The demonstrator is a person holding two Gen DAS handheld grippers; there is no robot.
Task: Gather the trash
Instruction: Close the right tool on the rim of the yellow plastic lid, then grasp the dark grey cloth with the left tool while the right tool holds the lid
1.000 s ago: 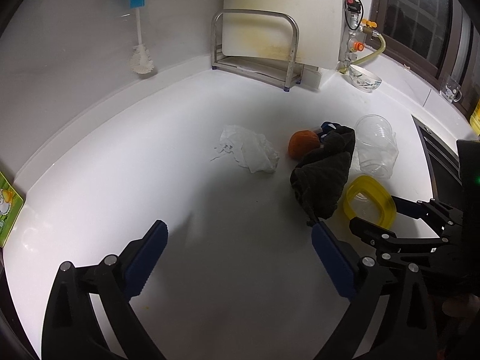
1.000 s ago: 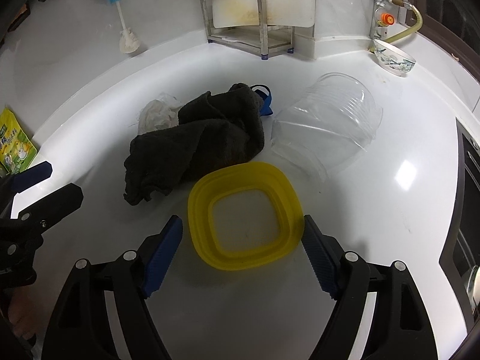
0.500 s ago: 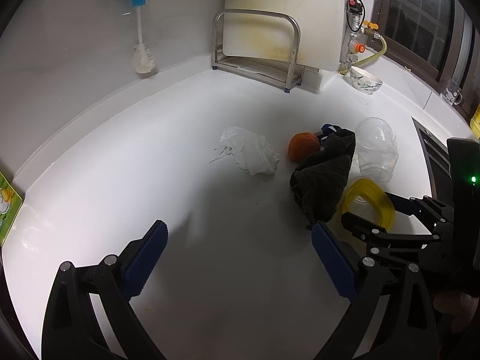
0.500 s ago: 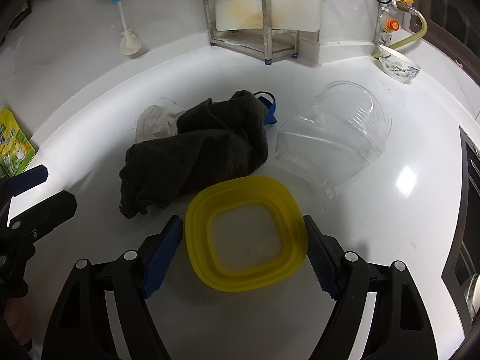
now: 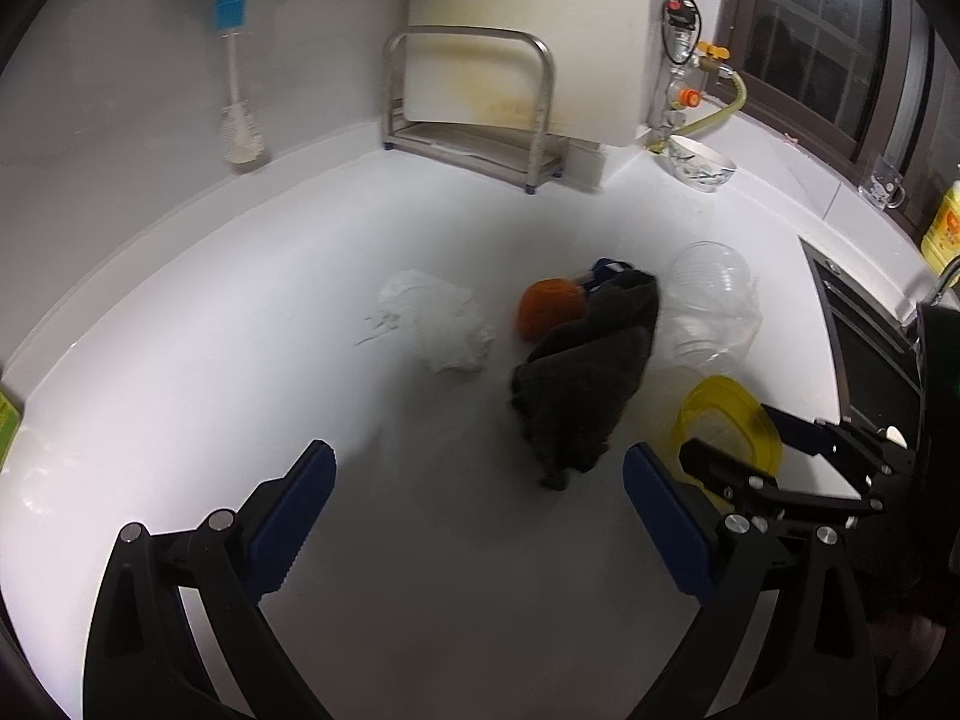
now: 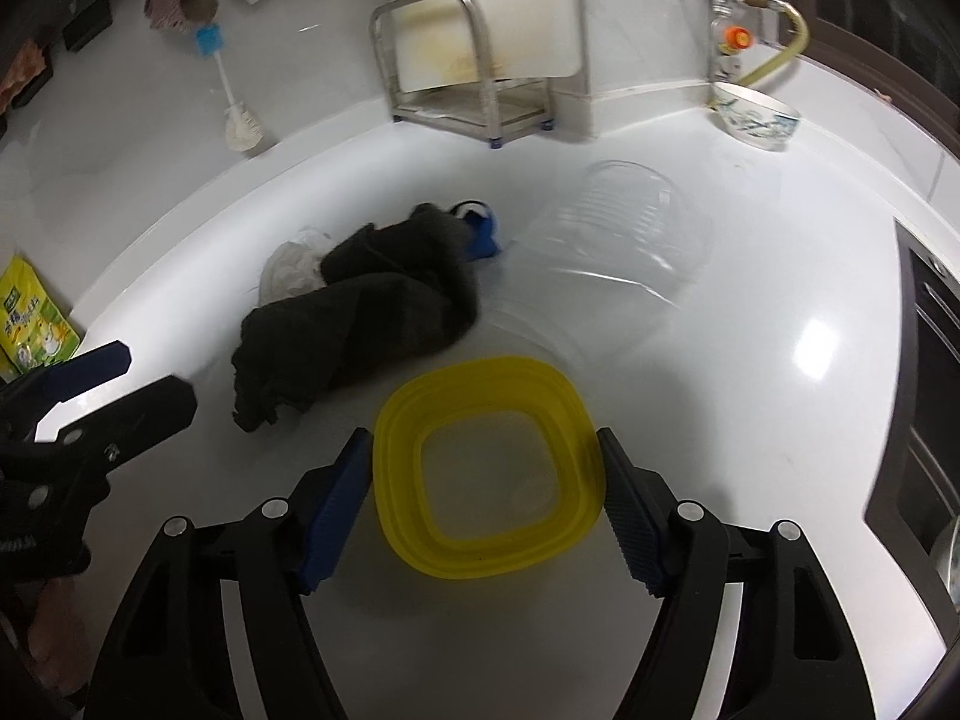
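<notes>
A crumpled white tissue [image 5: 441,324] lies on the white counter, with an orange peel [image 5: 549,306] to its right. A dark cloth [image 5: 585,378] lies beside them, also in the right wrist view [image 6: 366,312], partly covering a blue item [image 6: 483,234] and the tissue [image 6: 291,267]. A yellow lid [image 6: 486,465] lies flat between the jaws of my open right gripper [image 6: 483,498]. A clear plastic container [image 6: 618,246] lies on its side behind it. My left gripper [image 5: 477,516] is open and empty, well short of the tissue.
A metal rack [image 5: 474,114] with a cutting board stands at the back wall. A brush [image 5: 237,96] hangs to its left. A patterned bowl [image 6: 756,117] sits at the back right. A stove edge [image 6: 930,360] runs along the right. A yellow-green packet [image 6: 30,318] lies far left.
Both grippers have drawn back and risen slightly, so the objects look farther off. The right gripper now straddles the yellow lid more closely. Nothing was grasped.
</notes>
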